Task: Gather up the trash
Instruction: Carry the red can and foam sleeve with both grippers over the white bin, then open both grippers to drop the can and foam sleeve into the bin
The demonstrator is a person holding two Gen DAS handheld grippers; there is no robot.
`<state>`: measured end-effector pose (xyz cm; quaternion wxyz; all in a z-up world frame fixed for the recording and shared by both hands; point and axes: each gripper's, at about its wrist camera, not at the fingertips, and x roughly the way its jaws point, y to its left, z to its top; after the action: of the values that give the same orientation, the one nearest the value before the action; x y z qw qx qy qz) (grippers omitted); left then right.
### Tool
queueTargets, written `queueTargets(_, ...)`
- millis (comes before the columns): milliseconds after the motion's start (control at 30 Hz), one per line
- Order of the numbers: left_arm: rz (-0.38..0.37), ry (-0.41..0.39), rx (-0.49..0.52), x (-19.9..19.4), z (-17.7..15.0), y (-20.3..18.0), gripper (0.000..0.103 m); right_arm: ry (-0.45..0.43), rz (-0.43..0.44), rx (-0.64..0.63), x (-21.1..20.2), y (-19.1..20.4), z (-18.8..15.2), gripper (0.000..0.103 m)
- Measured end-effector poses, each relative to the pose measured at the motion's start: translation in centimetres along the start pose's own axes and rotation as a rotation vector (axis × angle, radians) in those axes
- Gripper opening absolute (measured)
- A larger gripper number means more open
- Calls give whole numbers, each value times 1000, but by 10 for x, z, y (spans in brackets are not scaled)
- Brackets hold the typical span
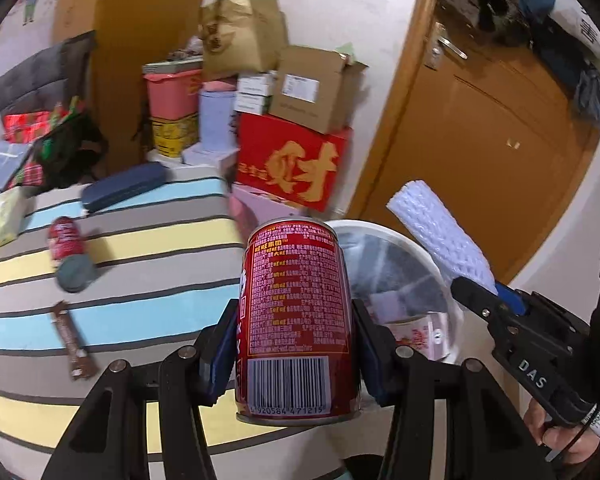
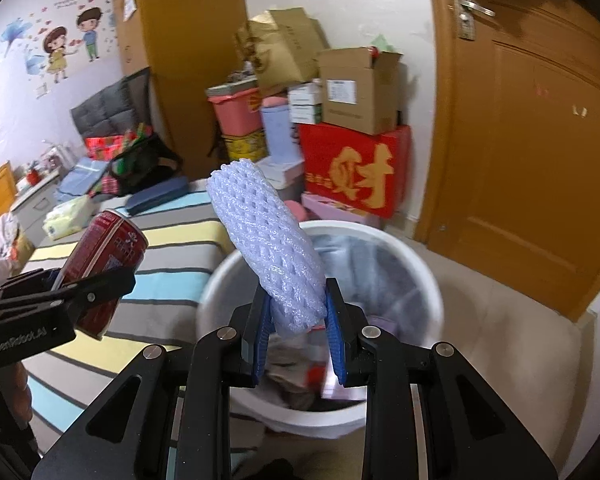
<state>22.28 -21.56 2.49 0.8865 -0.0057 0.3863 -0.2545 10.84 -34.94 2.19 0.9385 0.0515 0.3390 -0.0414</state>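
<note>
Left wrist view: your left gripper (image 1: 296,344) is clamped on a red can (image 1: 296,320) around its lower half. The can's long axis runs straight out along the fingers, barcode end toward the camera, far end toward the white bin (image 1: 380,230). It hangs over the bed's edge, just beside the bin's rim.

Your right gripper (image 2: 298,326) is pinching one end of a white foam net sleeve (image 2: 266,240) between its blue pads (image 2: 260,336), jaws only partly closed around it. The sleeve sticks up and leans left, away from the camera, and it hangs above the bin's opening. There's already trash in the bin.

Both grippers point forward toward the stacked boxes (image 2: 354,168), with the left one tilted in from the bed side.

On the striped bedspread (image 1: 140,240) there's another red can (image 1: 66,242) lying on its side, and a brown wrapper (image 1: 72,340) nearer the edge, well apart from the bin.
</note>
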Motion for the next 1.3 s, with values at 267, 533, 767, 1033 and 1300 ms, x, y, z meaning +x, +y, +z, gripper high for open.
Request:
queueTargets(267,-20,57,71,39,-2,-36,53,49,-64,23,12,-30,-5,26)
queueTargets(533,-36,100,68,71,1,-45,53,122,-101,31,32,-44,-9,28)
queueTargets(767,-41,97,62,76,3,-42,57,151,-103,28,39,-48,-11,30)
queueTargets(1033,-45,59,54,60,7,-39,57,109,-102,31,28,-47,-9,48)
queueTargets(1300,-20,12,31,32,4,-25,58,64,-89,30,16,-40,-4,48)
